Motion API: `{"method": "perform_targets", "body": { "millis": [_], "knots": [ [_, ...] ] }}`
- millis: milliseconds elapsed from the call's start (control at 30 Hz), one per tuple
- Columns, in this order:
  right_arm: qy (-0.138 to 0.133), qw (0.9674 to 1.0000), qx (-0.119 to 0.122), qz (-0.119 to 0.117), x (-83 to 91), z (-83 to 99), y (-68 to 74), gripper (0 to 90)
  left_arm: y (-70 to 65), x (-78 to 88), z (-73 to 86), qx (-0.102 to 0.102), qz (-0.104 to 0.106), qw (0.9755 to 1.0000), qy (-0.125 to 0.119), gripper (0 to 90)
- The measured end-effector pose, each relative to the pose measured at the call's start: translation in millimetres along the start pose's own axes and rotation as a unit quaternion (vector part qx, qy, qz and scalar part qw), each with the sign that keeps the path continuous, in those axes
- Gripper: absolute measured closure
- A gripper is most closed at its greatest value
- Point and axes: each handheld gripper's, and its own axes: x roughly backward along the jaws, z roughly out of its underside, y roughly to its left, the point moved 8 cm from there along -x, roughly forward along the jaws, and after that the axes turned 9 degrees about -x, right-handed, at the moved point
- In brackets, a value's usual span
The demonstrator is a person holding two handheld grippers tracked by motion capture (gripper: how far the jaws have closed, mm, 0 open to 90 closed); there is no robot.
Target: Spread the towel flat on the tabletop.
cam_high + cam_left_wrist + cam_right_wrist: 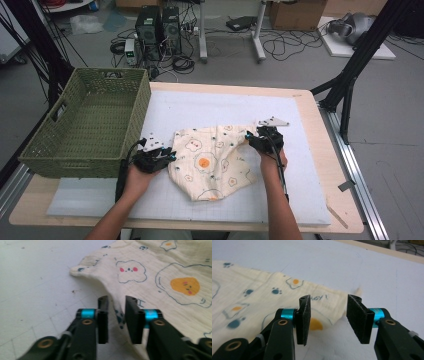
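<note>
On the white mat [210, 107] covering the wooden table [327, 165], a cream cloth [212, 160] printed with fried eggs and paw marks is lying crumpled, roughly centred between the person's two hands. The left gripper [159, 156] is sitting at the cloth's left edge; in the left gripper view its jaws are standing slightly apart, a raised fold of the cloth [160, 277] is passing into the narrow gap between them, and the pads are not visibly pressing on the fabric. The right gripper [256, 140] is resting at the cloth's upper right corner; in the right gripper view its jaws are standing well apart above the cloth's hem [322, 298], with the cloth's corner lying between and beneath them, unheld. A green woven basket [60, 145] is standing at the table's left end, just beside the mat and overhanging the table edge, apart from the cloth.
</note>
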Motion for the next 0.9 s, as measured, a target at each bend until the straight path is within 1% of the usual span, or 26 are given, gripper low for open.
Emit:
{"method": "perform_targets", "body": {
  "millis": [33, 67, 100, 167, 200, 233, 267, 300, 333, 367, 400, 433, 467, 500, 533, 567, 600, 633, 667, 700, 733, 767, 800, 833, 900],
  "knots": [
    [0.001, 0.9999, 0.013, -0.002, 4.3, 2.3, 0.5, 53.4, 1.7, 0.7, 0.4, 0.005, 0.000, 1.0000, -0.001, 67.5],
    [0.003, 0.9998, 0.021, -0.004, 8.9, 5.7, 0.8, 53.3, 2.7, 0.3, 0.4, 0.010, -0.003, 0.9999, -0.001, 63.7],
    [0.006, 0.9997, 0.021, -0.014, 13.1, 9.3, 2.0, 53.1, 2.7, 0.3, 0.4, 0.010, -0.003, 0.9999, -0.001, 60.8],
    [0.008, 0.9990, 0.029, -0.032, 21.7, 17.8, 5.7, 53.2, 4.0, -0.6, 1.0, 0.020, -0.006, 0.9998, 0.001, 53.6],
    [0.010, 0.9985, 0.032, -0.043, 25.4, 22.9, 9.1, 53.3, 4.5, -0.4, 0.9, 0.020, -0.007, 0.9998, 0.000, 52.8],
    [0.009, 0.9975, 0.036, -0.060, 28.4, 28.1, 13.2, 54.2, 4.5, -0.4, 0.9, 0.020, -0.007, 0.9998, 0.000, 52.6],
    [0.007, 0.9964, 0.037, -0.076, 31.1, 33.5, 17.7, 57.0, 5.5, -0.2, 0.4, 0.023, -0.009, 0.9997, -0.003, 52.0],
    [0.007, 0.9964, 0.037, -0.076, 31.1, 33.5, 17.7, 57.0, 5.5, -0.2, 0.4, 0.023, -0.009, 0.9997, -0.003, 51.2],
    [0.013, 0.9941, 0.045, -0.098, 34.2, 45.9, 27.3, 59.1, 5.8, 0.0, 0.0, 0.024, -0.010, 0.9996, -0.005, 50.4],
    [0.013, 0.9941, 0.045, -0.098, 34.2, 45.9, 27.3, 59.1, 6.1, 0.2, -0.5, 0.025, -0.010, 0.9996, -0.008, 50.4],
    [0.031, 0.9904, 0.053, -0.124, 34.0, 58.1, 38.6, 60.7, 6.0, 0.5, -1.7, 0.028, -0.010, 0.9995, -0.013, 49.2],
    [0.038, 0.9881, 0.056, -0.138, 33.6, 62.9, 44.5, 61.3, 5.8, 0.7, -2.1, 0.028, -0.008, 0.9995, -0.015, 48.6],
    [0.038, 0.9881, 0.056, -0.138, 33.6, 62.9, 44.5, 61.3, 5.8, 0.7, -2.1, 0.028, -0.008, 0.9995, -0.015, 48.5],
    [0.050, 0.9862, 0.060, -0.146, 32.7, 67.3, 49.3, 64.7, 5.3, 0.8, -2.6, 0.028, -0.007, 0.9994, -0.017, 48.5],
    [0.059, 0.9851, 0.070, -0.146, 31.8, 71.0, 52.4, 70.7, 5.0, 0.8, -2.8, 0.027, -0.006, 0.9995, -0.017, 48.3],
    [0.062, 0.9844, 0.085, -0.141, 34.1, 73.0, 54.1, 85.4, 4.7, 0.8, -2.6, 0.025, -0.004, 0.9996, -0.015, 48.3],
    [0.068, 0.9848, 0.080, -0.138, 35.6, 74.0, 52.2, 88.9, 4.7, 0.8, -2.6, 0.025, -0.004, 0.9996, -0.015, 48.3],
    [0.072, 0.9856, 0.075, -0.134, 38.0, 75.0, 49.4, 89.0, 4.6, 0.7, -2.5, 0.026, -0.003, 0.9995, -0.016, 48.3],
    [0.072, 0.9856, 0.075, -0.134, 38.0, 75.0, 49.4, 89.0, 4.5, 0.6, -2.5, 0.027, -0.002, 0.9995, -0.016, 48.3],
    [0.071, 0.9868, 0.079, -0.122, 40.7, 75.7, 45.6, 89.1, 4.4, 0.5, -2.7, 0.029, -0.002, 0.9994, -0.018, 48.3],
    [0.074, 0.9878, 0.078, -0.112, 44.9, 77.7, 41.4, 89.1, 4.5, 0.4, -2.6, 0.029, -0.002, 0.9994, -0.018, 48.3],
    [0.075, 0.9895, 0.073, -0.100, 54.8, 83.2, 32.3, 89.2, 4.4, 0.3, -2.6, 0.030, -0.001, 0.9994, -0.018, 48.3],
    [0.074, 0.9902, 0.074, -0.093, 60.6, 86.5, 27.1, 89.2, 4.3, -0.1, -2.6, 0.032, -0.001, 0.9993, -0.018, 48.2],
    [0.074, 0.9902, 0.074, -0.093, 60.6, 86.5, 27.1, 89.2, 4.1, -0.3, -2.4, 0.032, 0.000, 0.9994, -0.017, 48.2],
    [0.078, 0.9914, 0.067, -0.081, 72.9, 93.9, 17.9, 89.2, 3.8, -1.2, -1.9, 0.031, 0.001, 0.9994, -0.015, 48.1]
  ]
}}
